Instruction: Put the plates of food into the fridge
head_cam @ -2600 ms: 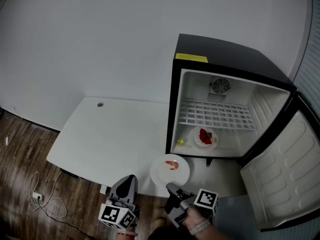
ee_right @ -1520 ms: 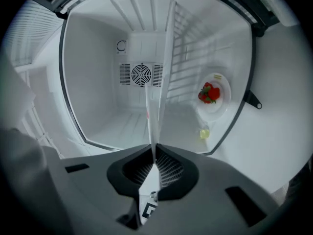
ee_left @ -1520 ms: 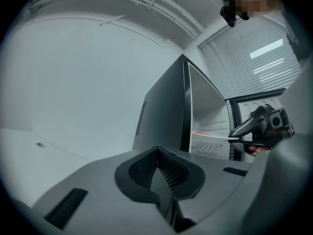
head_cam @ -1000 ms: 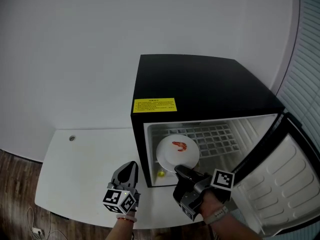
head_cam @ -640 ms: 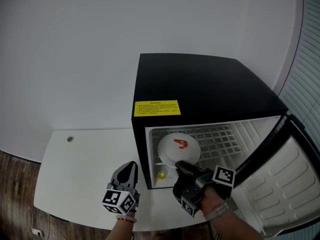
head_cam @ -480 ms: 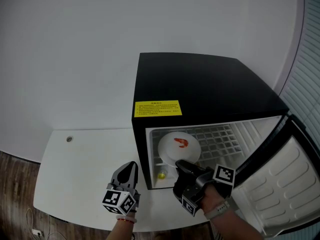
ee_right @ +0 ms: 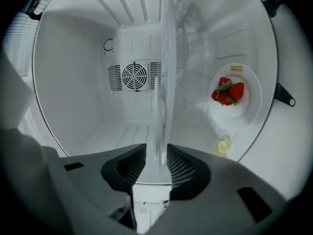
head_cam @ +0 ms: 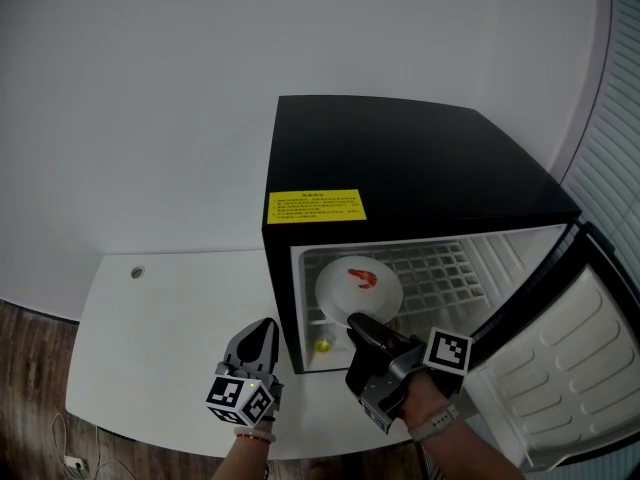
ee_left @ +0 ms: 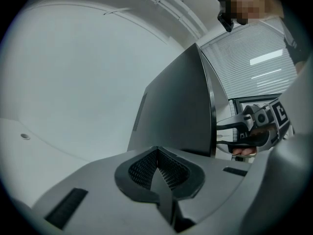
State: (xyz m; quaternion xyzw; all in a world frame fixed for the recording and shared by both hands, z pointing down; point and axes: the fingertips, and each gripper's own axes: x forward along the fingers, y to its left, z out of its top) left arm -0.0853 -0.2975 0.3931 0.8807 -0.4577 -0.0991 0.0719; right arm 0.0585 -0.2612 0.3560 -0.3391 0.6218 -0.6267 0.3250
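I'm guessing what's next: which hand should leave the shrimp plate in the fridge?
Right. Inside the fridge, the right gripper has just been opening its jaws round the shrimp plate. The left gripper hangs shut outside.

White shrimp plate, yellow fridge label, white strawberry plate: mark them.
White shrimp plate (head_cam: 338, 296): head view, bare left part.
Yellow fridge label (head_cam: 315, 206): head view, centre.
White strawberry plate (ee_right: 237, 118): right gripper view, bare lower part.

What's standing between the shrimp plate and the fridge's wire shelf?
Nothing visible. The shrimp plate already lies over the wire shelf inside the open fridge; the strawberry plate sits on the level below, clear of it.
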